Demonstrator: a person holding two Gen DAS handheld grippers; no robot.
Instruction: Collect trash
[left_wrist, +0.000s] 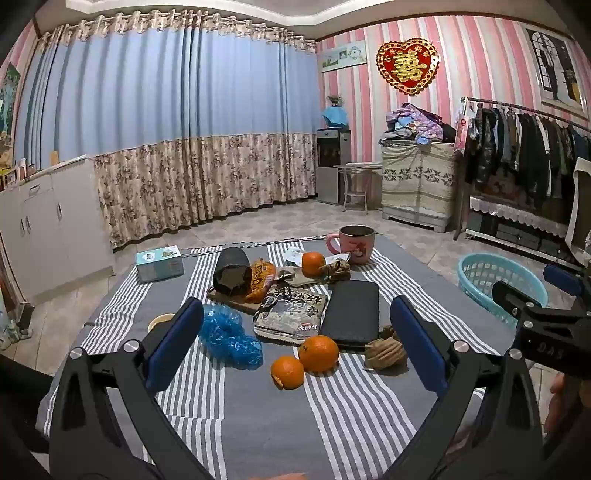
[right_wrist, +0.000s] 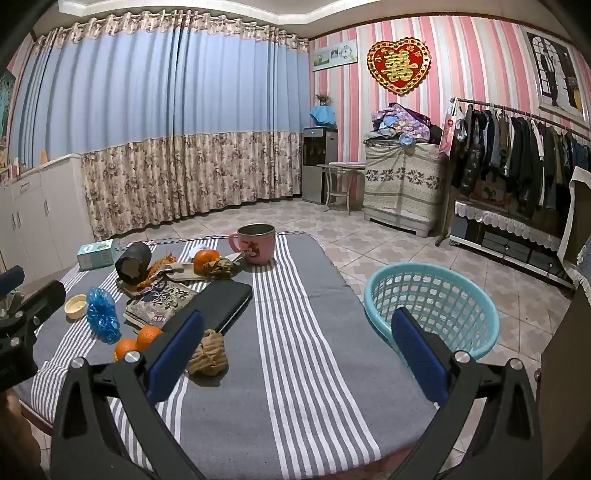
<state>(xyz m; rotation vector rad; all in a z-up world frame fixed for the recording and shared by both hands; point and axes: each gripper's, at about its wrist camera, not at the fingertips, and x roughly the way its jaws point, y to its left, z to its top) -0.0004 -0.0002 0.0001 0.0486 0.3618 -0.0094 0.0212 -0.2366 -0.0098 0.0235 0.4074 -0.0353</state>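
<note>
On the striped tablecloth lie a crumpled blue plastic bag, a crumpled brown paper ball, a second brown paper wad, an orange snack wrapper and a printed packet. A light blue basket stands on the floor right of the table. My left gripper is open above the near table edge, empty. My right gripper is open and empty; the paper ball lies beside its left finger.
Two oranges lie near the front, a third by a pink mug. A black case, black cylinder, tissue box and small bowl also sit on the table. A clothes rack stands right.
</note>
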